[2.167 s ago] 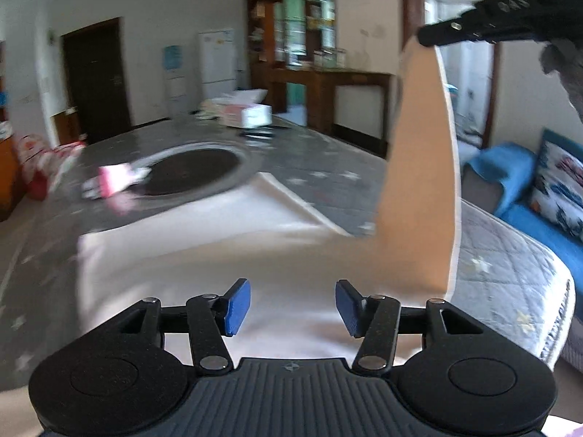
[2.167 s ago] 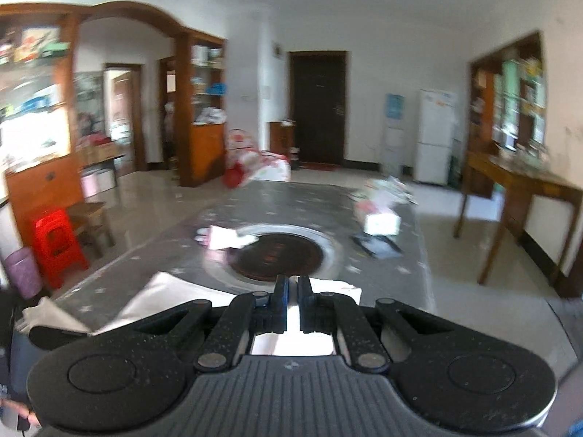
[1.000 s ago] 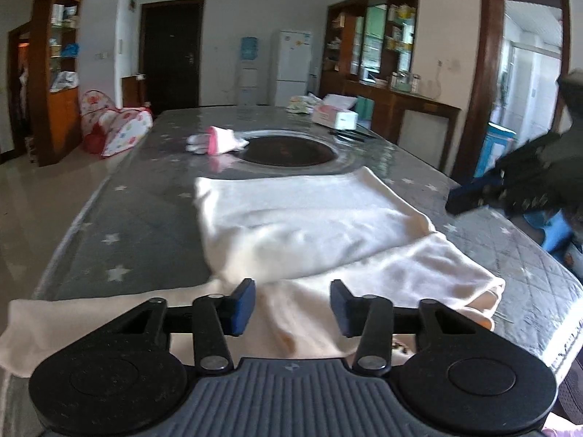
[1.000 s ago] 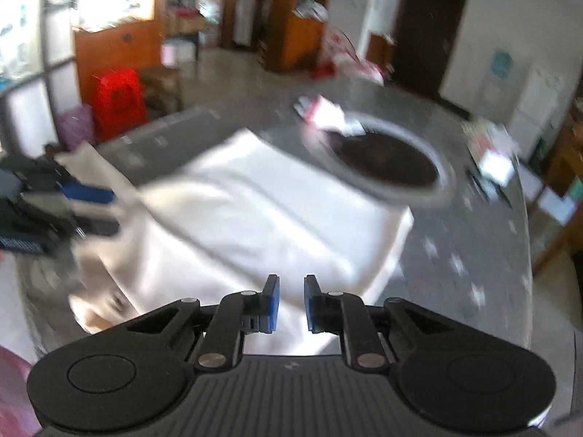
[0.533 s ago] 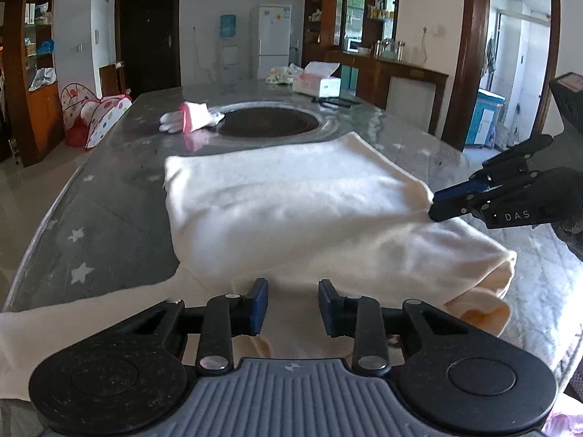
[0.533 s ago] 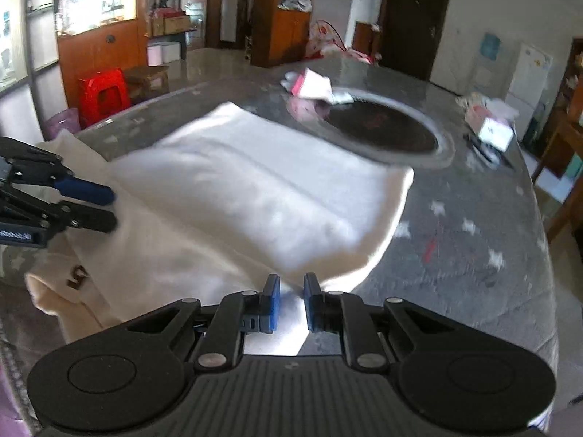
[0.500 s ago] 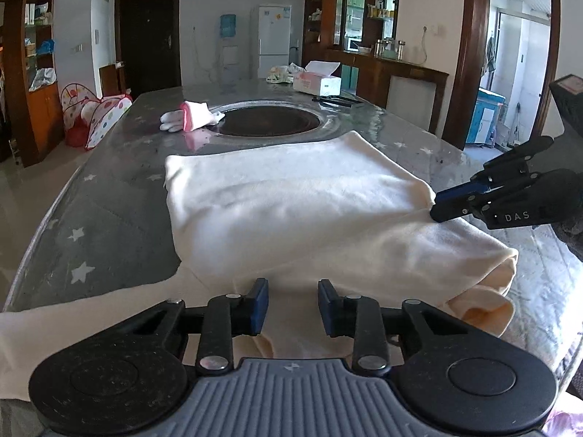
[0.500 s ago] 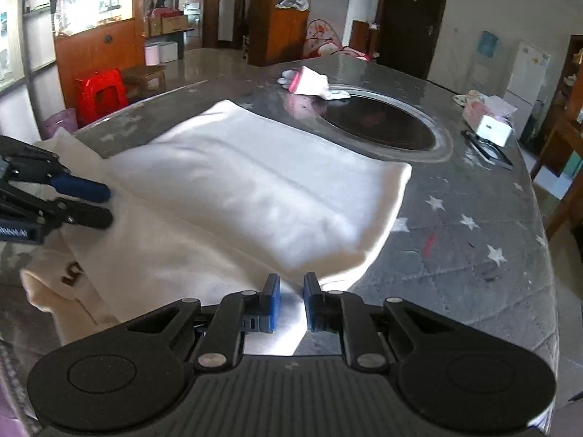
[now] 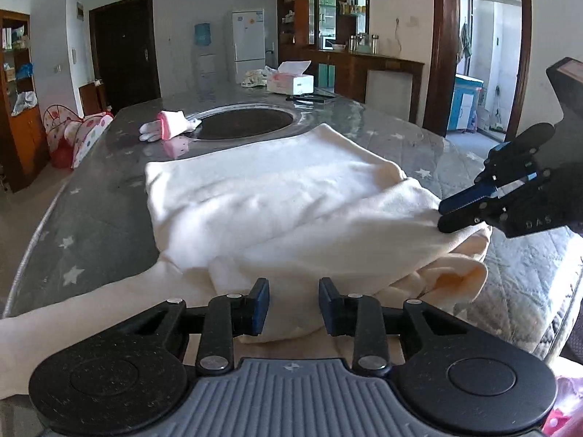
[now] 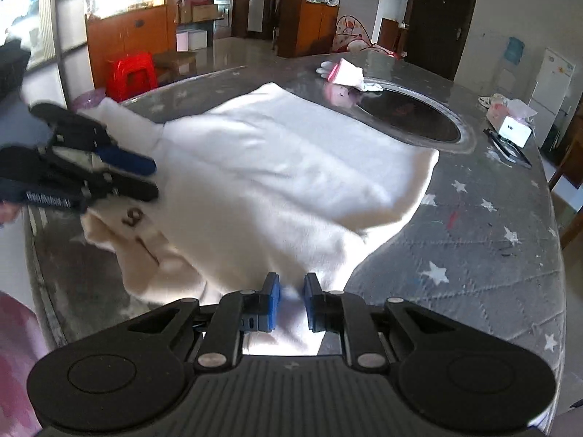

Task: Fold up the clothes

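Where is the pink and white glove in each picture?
Left wrist view: the pink and white glove lies on the table, upper left, just left of the dark round plate, beyond the cream garment.
Right wrist view: the glove is upper centre-right, at the left edge of the same plate, past the garment's far corner.
Shared landmark: the dark round plate.

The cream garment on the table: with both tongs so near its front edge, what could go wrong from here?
1. The cream garment bunches at the table's near edge; a careless pull by the right tongs, slightly parted around cloth, might undo the fold.
2. One sleeve trails off to the left; it may slide over the edge and drag the rest along.
3. The left tongs stand open over a wrinkled layer and could pinch two layers.
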A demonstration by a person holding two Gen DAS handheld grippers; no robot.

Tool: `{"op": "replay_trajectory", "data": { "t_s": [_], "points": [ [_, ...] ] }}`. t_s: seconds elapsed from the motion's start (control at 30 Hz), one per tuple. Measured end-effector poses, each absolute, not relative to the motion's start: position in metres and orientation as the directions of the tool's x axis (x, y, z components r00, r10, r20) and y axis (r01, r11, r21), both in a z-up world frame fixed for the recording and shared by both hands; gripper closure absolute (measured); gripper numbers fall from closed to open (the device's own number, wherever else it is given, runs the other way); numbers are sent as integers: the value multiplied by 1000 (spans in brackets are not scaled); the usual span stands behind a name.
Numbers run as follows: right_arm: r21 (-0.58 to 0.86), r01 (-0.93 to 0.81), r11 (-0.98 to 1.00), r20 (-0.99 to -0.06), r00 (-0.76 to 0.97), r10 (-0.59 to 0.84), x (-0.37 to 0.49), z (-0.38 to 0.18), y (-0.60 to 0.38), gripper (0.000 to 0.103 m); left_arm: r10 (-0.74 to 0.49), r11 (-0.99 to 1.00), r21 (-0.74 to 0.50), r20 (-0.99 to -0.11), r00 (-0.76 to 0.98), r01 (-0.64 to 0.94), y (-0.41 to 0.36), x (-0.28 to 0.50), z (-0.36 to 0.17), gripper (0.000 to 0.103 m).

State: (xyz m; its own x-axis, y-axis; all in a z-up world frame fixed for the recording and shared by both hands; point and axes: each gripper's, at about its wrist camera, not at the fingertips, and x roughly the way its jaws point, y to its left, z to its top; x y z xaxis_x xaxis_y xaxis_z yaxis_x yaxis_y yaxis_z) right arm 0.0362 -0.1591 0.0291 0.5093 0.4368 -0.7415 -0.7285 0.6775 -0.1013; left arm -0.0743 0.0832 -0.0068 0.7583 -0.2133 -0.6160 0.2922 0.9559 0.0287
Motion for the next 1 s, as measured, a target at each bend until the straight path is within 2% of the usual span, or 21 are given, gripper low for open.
{"op": "replay_trajectory", "data": {
  "t_s": [0.23,0.4,0.5,0.77,0.87,1.0],
  "points": [
    [-123,-771,624,-723,501,476,33,43,-139,82,-156,969,59,-607,779,241,95,-86,-3,69],
    [-121,-813,569,-720,467,514,35,39,-105,82,-155,986,-49,-618,771,158,120,-91,-2,65],
    [-121,-835,536,-719,446,533,36,35,-85,82,-119,993,-63,-608,785,102,135,-98,2,65],
    [-127,-870,477,-718,412,561,37,27,-47,82,77,985,-80,-582,810,-151,191,-115,8,55],
    [-127,-869,479,-715,415,563,36,27,-46,69,174,959,-85,-573,801,-269,213,-118,8,54],
    [-120,-864,488,-706,420,570,33,34,-51,69,292,900,-108,-572,766,-423,243,-120,5,52]
  ]
}}
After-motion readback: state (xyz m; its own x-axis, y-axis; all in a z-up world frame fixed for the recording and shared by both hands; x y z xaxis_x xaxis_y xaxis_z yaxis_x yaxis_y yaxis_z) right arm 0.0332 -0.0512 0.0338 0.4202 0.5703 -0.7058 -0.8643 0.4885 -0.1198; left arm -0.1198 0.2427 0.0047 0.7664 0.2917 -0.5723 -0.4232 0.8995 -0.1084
